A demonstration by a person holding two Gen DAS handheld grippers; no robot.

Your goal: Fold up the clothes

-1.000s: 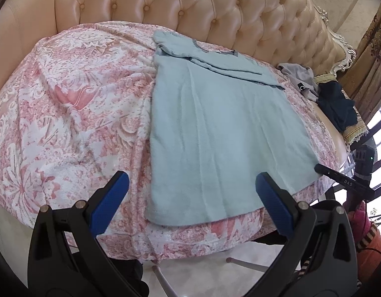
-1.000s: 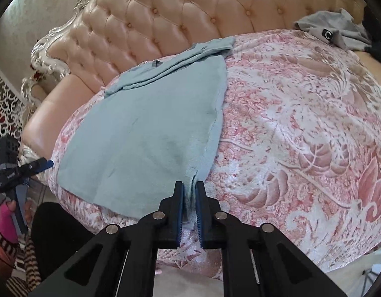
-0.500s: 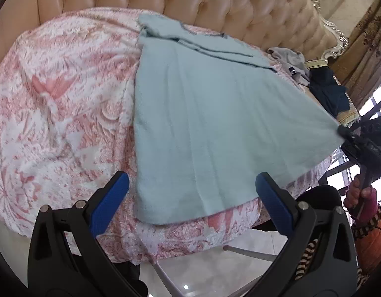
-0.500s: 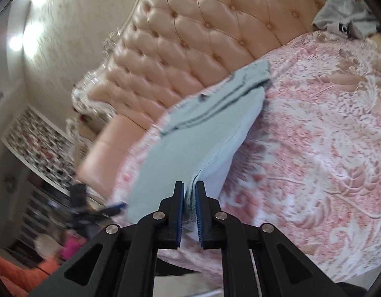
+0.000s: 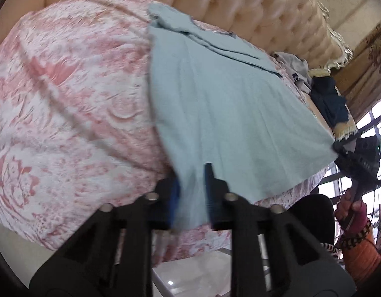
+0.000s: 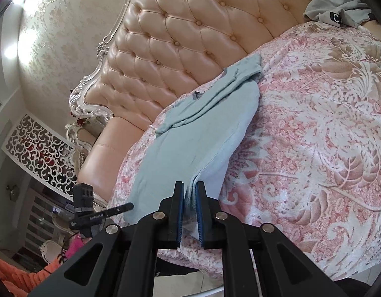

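Note:
A light blue T-shirt lies on the pink floral cover, its sleeves folded in near the headboard. My left gripper is closed on the shirt's near left hem corner; the frame is blurred. My right gripper is shut on the shirt's near right hem corner and holds it lifted off the cover. The right gripper also shows at the shirt's far corner in the left wrist view. The left gripper shows in the right wrist view.
A tufted beige headboard runs behind the shirt. A grey garment and a dark blue garment lie at the right end. A window is at the far right. The floor is below the edge.
My left gripper has moved in onto the near left hem corner and closed from wide open. My right gripper has kept its hold and lifted its corner.

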